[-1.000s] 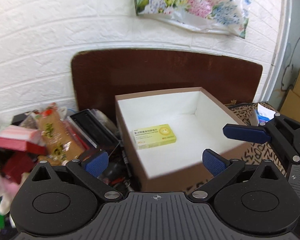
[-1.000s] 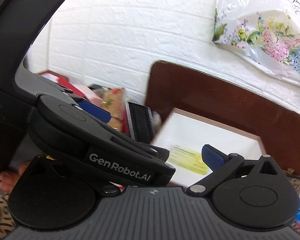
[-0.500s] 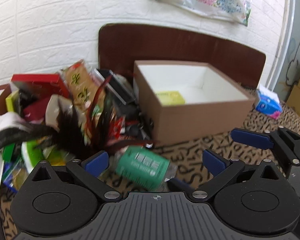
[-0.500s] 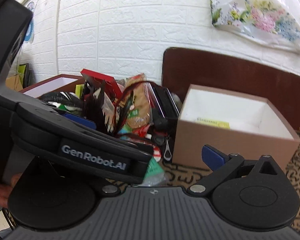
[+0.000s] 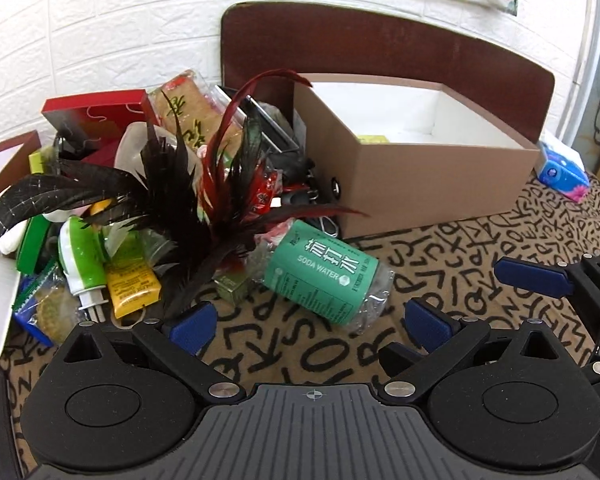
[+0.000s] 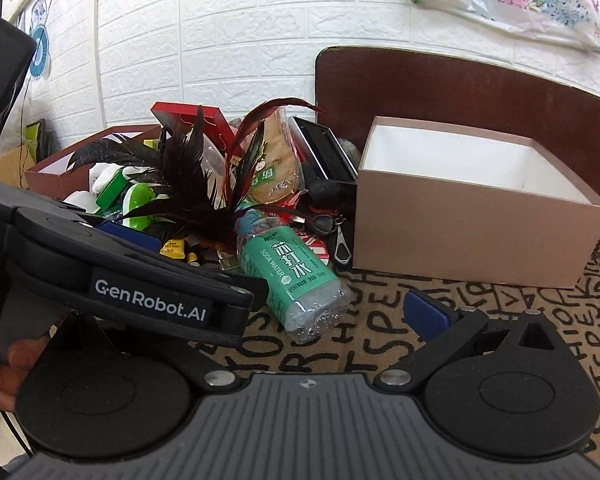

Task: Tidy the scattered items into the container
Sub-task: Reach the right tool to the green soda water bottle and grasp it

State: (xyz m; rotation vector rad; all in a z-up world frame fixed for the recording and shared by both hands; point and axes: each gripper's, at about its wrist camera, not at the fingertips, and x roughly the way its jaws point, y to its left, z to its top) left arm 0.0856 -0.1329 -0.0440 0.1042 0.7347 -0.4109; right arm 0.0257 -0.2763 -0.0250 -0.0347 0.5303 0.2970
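Target item: soda water bottle (image 5: 323, 272), green label, lying on its side on the bench (image 5: 460, 248) at the near edge of the clutter pile (image 5: 140, 184).
Bearing from left hand-held gripper (image 5: 312, 322): straight ahead, just beyond the fingertips, centred between them.
Long axis: slanted, clear base end toward the camera and to the right, neck end buried under the feather duster (image 5: 204, 184).
Left hand-held gripper state: fingers spread wide, nothing between them.
Right hand-held gripper (image 6: 332, 304) state: cannot tell; only its right finger shows, the other side hidden behind the left unit.
Nearer unit: judged the left.
Container: open box (image 5: 420, 184), beyond and right of the bottle, one yellow packet (image 5: 374, 139) inside.
Risk: judged that feathers overlapping the neck may drag along.
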